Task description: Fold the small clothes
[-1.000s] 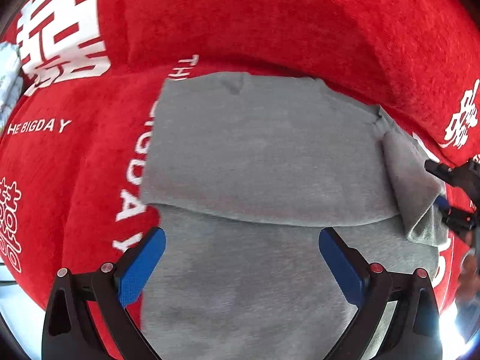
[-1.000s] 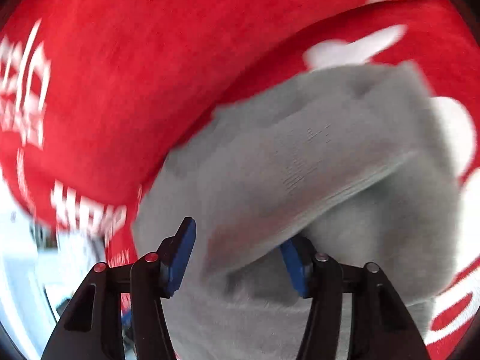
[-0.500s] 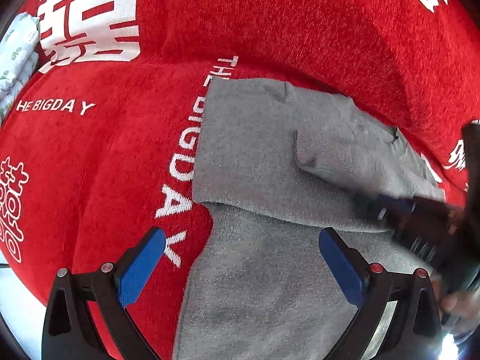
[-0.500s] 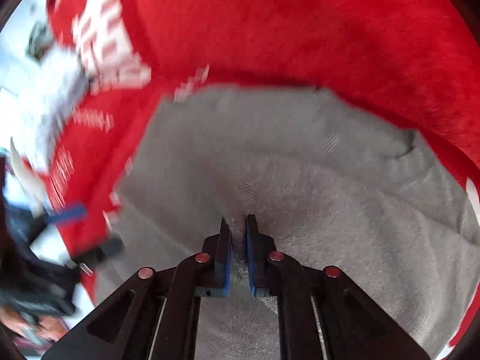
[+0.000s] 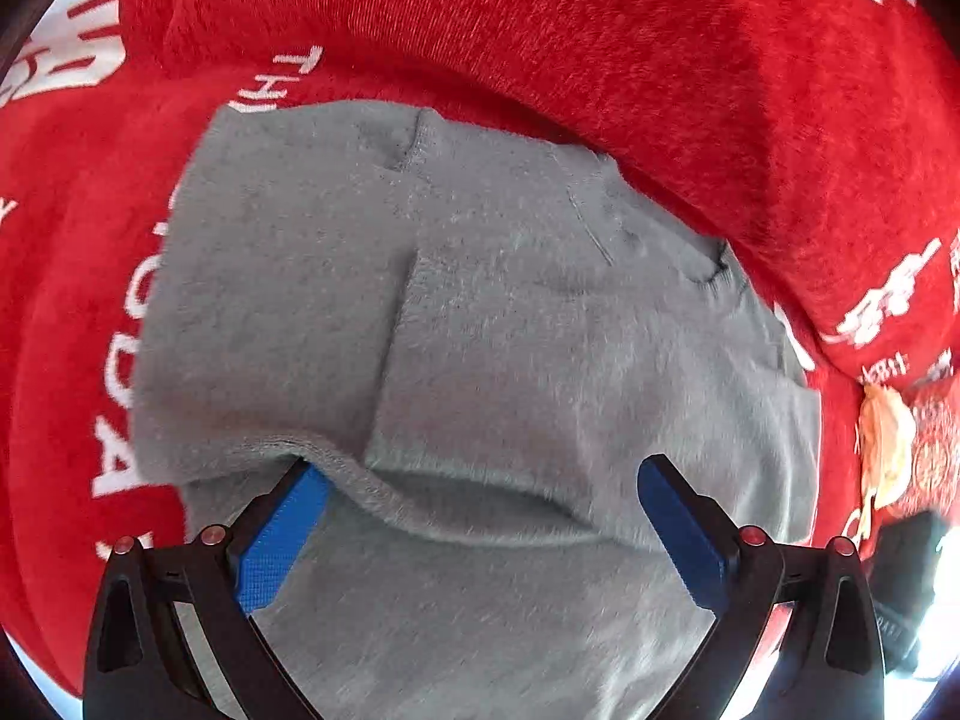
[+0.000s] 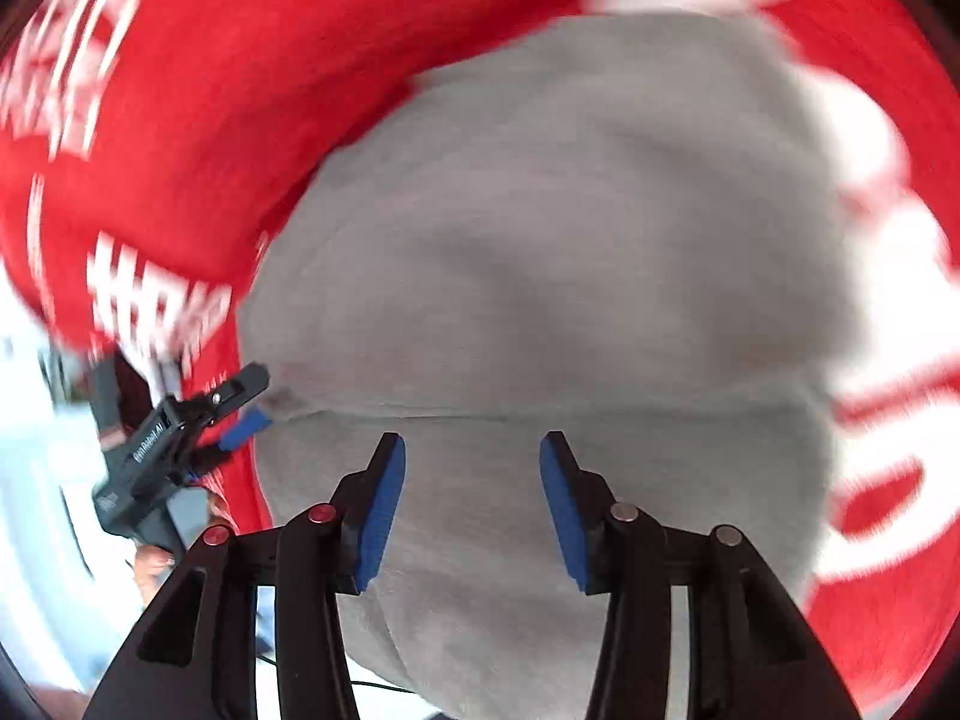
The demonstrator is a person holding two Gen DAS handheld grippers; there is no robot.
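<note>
Grey garment lies on red cloth, top already folded over w/ a side flap in; more folds probably left. Left gripper released, straddling near fold edge. Right gripper opening, nothing btwn.

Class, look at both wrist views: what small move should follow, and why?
Probably close the left tongs on the gray garment's raised folded edge, which lies between their open pads. The right tongs are opening, holding nothing.
</note>
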